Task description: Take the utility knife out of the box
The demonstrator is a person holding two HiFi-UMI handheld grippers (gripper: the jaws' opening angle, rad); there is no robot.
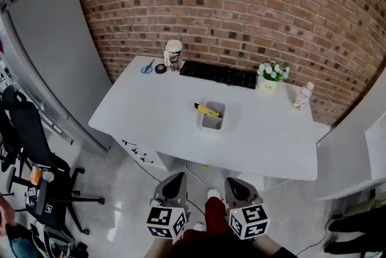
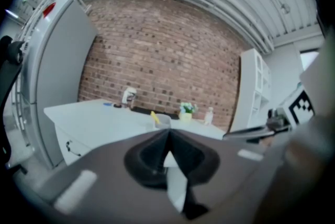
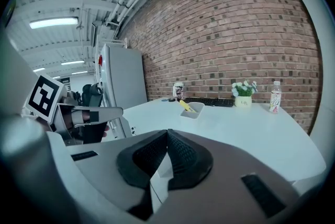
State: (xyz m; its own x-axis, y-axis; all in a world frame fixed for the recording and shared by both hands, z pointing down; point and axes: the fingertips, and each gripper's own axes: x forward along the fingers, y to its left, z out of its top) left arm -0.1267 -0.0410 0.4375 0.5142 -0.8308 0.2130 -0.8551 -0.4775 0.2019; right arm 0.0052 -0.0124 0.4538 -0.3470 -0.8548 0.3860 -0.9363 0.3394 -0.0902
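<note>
Your left gripper [image 1: 174,183] and right gripper [image 1: 237,187], both clenched on nothing, hang off the white table's [image 1: 145,106] 6 o'clock edge. At its centre the white box [image 1: 211,125] holds the yellow utility knife [image 1: 208,110], one end poking out toward 10 o'clock.

A yellow utility knife [image 1: 207,109] is being propped, tilted, against the upper-left rim of a small white box [image 1: 211,126], mid-frame on the worktop [image 1: 151,106].

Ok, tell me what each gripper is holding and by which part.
Nothing. The left gripper and right gripper are both shut and empty, short of the table; the utility knife sits in the box.
</note>
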